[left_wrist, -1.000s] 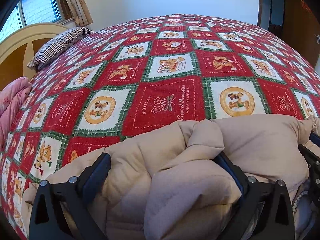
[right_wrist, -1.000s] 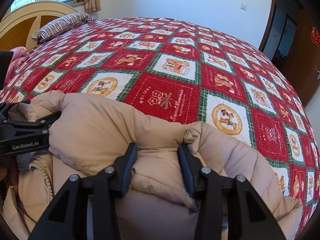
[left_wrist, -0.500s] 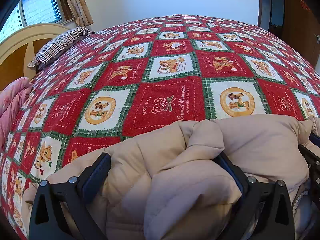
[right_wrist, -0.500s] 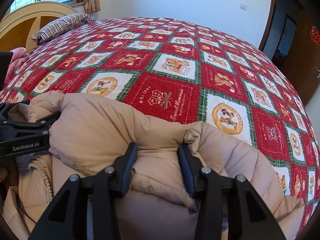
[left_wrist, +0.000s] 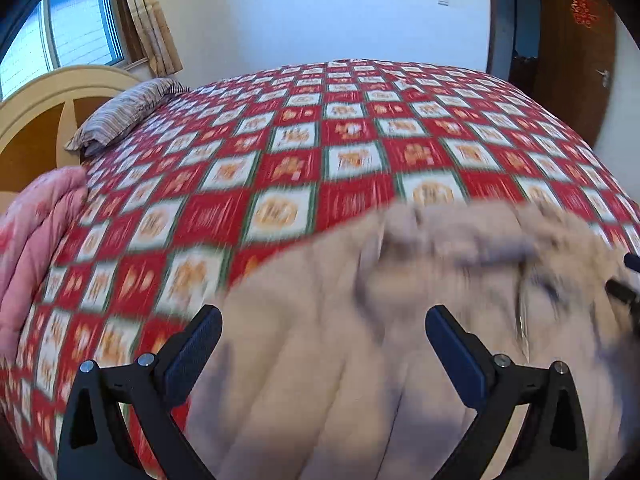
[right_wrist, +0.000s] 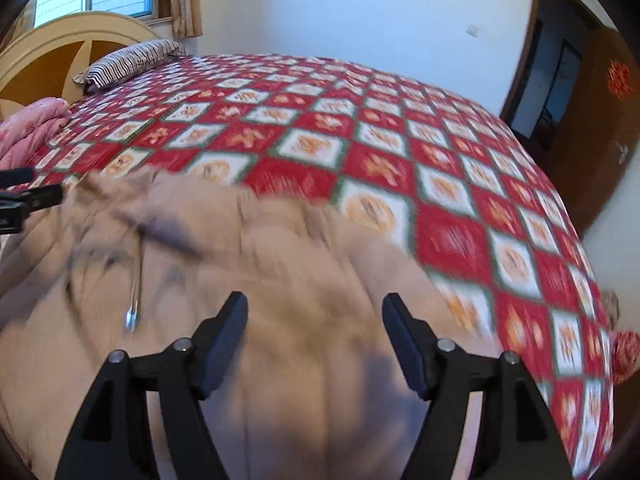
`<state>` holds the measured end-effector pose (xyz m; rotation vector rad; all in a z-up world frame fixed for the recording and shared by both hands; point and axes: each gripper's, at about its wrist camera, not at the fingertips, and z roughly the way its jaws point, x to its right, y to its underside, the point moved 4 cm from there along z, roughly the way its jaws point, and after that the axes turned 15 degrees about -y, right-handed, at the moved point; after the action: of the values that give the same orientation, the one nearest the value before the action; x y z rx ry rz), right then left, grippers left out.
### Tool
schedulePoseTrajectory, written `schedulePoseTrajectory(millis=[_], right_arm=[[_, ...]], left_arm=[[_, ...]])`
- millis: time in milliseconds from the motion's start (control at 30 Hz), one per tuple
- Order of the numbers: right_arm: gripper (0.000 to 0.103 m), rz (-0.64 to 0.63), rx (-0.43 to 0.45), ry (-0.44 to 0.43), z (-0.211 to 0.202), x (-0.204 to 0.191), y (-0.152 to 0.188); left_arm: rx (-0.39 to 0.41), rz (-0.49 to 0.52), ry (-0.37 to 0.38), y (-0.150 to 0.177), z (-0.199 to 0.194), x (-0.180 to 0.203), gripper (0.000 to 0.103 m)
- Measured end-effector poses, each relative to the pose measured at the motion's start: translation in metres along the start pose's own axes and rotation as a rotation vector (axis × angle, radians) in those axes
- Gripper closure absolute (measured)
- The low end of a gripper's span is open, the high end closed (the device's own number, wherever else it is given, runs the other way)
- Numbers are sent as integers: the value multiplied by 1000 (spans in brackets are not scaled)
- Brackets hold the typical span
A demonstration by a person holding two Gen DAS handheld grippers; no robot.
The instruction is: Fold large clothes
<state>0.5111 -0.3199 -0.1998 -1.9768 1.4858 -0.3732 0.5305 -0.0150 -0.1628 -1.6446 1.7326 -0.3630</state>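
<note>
The beige padded coat lies spread on the near part of the bed, on a red, white and green checked quilt, its metal zipper pull resting on the fabric. Both views are motion-blurred. The left gripper hangs above the coat with its jaws wide apart and nothing between them. The right gripper is opening, also clear of the cloth. A second ago each gripper was clamped on a raised fold of the coat; now both folds are let go and the coat lies flatter. Beyond it, a striped pillow leans by the curved headboard, and pink bedding is bunched at the left edge. Nothing lies across the coat.
</note>
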Motion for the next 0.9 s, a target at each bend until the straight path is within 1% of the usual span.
schedulePoseTrajectory(millis=[100, 133, 200, 233, 300, 333, 433, 500, 600, 700, 800, 867, 900], right_arm=[[31, 70, -18, -14, -31, 2, 41], [31, 103, -17, -22, -48, 2, 63], [31, 141, -21, -25, -66, 0, 89], [31, 166, -29, -23, -80, 1, 112], [31, 197, -40, -22, -94, 3, 134], [31, 221, -42, -19, -105, 4, 154], [31, 277, -46, -28, -128, 3, 193], [31, 306, -44, -42, -141, -2, 215], [31, 316, -45, -60, -155, -14, 239], [31, 338, -39, -79, -163, -21, 254], [31, 388, -15, -102, -170, -27, 275], [36, 415, -6, -134, -173, -35, 287], [37, 415, -1, -136, -176, -39, 292]], left_arm=[[-1, -1, -4, 54, -27, -28, 1], [0, -3, -5, 66, -34, -35, 1], [-4, -16, -15, 100, -50, -53, 1], [-8, -28, -13, 118, -58, -62, 1], [-14, -36, -19, 149, -73, -76, 1], [-15, -39, -24, 160, -78, -82, 1], [-8, -52, -35, 194, -97, -95, 1], [-12, -55, -35, 216, -106, -99, 1], [-47, -59, -18, 242, -108, -97, 1], [-73, -75, 7, 264, -112, -94, 1], [-88, -100, 33, 287, -119, -92, 1], [-92, -118, 48, 297, -124, -93, 1], [-95, -126, 55, 302, -125, -94, 1]])
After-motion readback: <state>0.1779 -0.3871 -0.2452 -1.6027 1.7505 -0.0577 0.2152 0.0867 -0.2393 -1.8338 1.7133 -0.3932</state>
